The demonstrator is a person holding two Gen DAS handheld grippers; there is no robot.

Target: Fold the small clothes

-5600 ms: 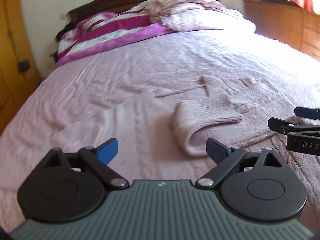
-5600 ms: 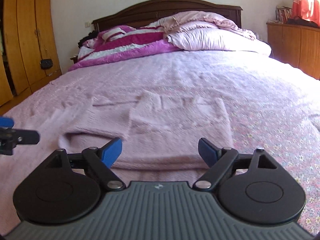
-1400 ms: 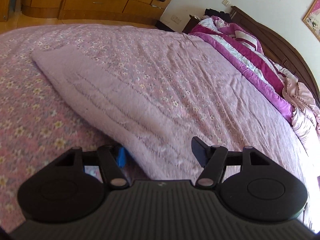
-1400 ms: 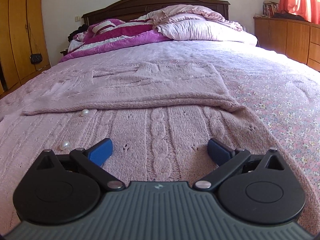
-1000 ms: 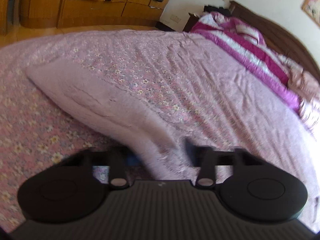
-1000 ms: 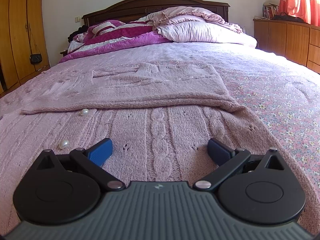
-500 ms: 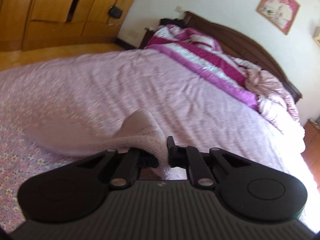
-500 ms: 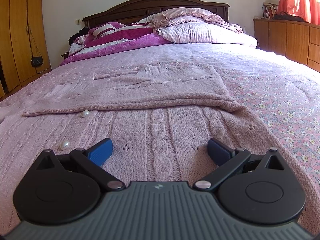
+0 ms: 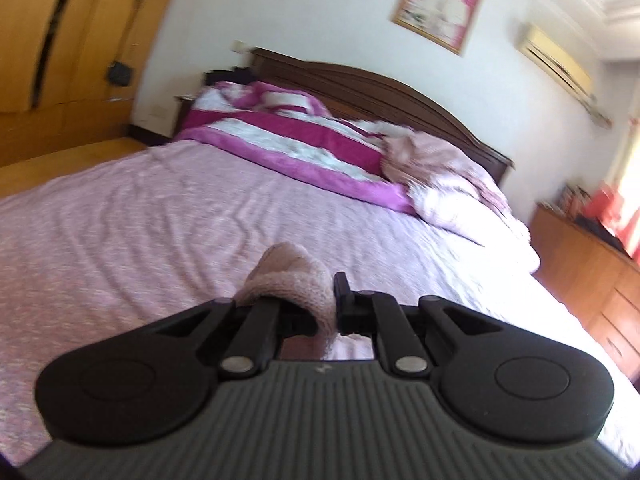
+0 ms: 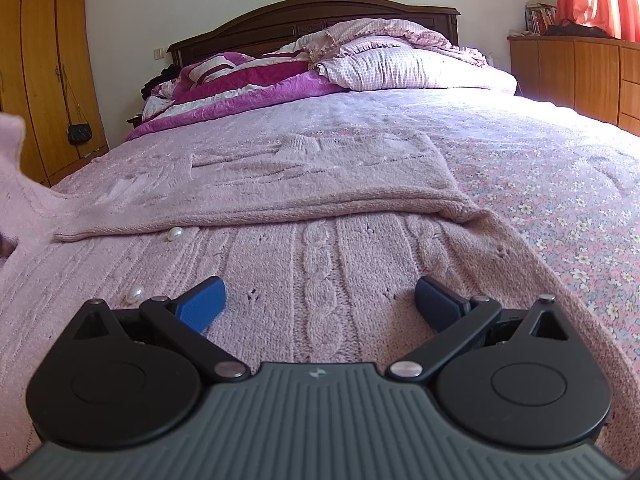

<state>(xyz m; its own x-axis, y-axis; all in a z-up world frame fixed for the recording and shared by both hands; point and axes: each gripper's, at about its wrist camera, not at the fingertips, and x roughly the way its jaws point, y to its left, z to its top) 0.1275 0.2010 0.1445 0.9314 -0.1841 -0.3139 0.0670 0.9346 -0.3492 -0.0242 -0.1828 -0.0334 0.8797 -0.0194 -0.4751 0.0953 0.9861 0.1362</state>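
Observation:
A pink cable-knit sweater lies partly folded on the bed, with pearl buttons along its front. My left gripper is shut on a bunched part of the sweater and holds it up above the bed. That lifted part shows at the left edge of the right wrist view. My right gripper is open and empty, low over the sweater's near cable-knit panel, its blue pads wide apart.
The bed has a pink flowered sheet. A magenta striped quilt and pillows lie by the dark headboard. Wooden wardrobes stand left, a wooden dresser right.
My left gripper closed on the sweater's left part, lifted it off the bed and swung up towards the headboard. The right gripper has stayed still and open.

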